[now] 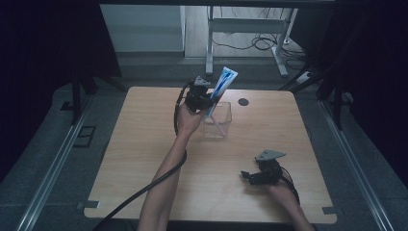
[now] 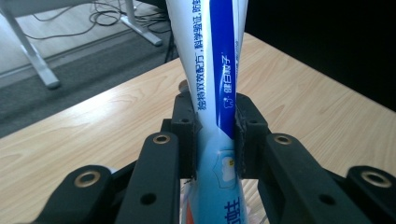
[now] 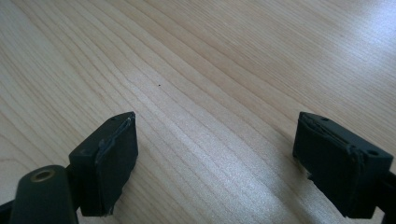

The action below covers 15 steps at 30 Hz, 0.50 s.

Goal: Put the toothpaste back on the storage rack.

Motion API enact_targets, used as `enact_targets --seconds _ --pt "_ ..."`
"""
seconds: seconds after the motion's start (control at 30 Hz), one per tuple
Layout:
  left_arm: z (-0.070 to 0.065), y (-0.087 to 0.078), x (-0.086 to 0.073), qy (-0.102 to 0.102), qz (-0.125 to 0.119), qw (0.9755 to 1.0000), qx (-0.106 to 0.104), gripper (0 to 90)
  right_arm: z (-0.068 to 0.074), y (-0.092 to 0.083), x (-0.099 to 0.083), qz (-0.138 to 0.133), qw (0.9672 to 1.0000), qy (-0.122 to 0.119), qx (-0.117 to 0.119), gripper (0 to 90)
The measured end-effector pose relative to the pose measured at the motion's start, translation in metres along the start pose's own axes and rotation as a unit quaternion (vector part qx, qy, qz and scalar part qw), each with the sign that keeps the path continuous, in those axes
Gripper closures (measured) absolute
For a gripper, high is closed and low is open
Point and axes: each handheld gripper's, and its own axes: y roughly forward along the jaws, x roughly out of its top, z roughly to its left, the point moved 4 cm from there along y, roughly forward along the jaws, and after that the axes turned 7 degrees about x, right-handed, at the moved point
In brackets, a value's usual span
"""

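The left gripper (image 1: 208,100) has its fingers (image 2: 184,128) squeezed on a blue and white toothpaste tube (image 1: 222,84), held up over the clear plastic box (image 1: 217,120). The right gripper (image 1: 246,176) rests on the table (image 1: 144,144), fingers (image 3: 112,158) wide apart, holding nothing.

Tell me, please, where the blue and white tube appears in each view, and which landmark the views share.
High view: the blue and white tube is upper centre, held tilted by the left tool above the clear box.
Left gripper view: the tube rises through the centre, pressed between the two black jaws.
Right gripper view: no tube here; open jaws over bare wood.
Shared landmark: the wooden table.
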Motion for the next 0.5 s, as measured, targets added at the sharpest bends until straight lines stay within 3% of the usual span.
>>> enact_targets --seconds 0.5 --pt "-0.003 0.016 -0.002 0.007 0.004 0.9999 0.014 74.1 0.0 0.0 0.0 0.0 1.0 -0.001 0.002 14.0"
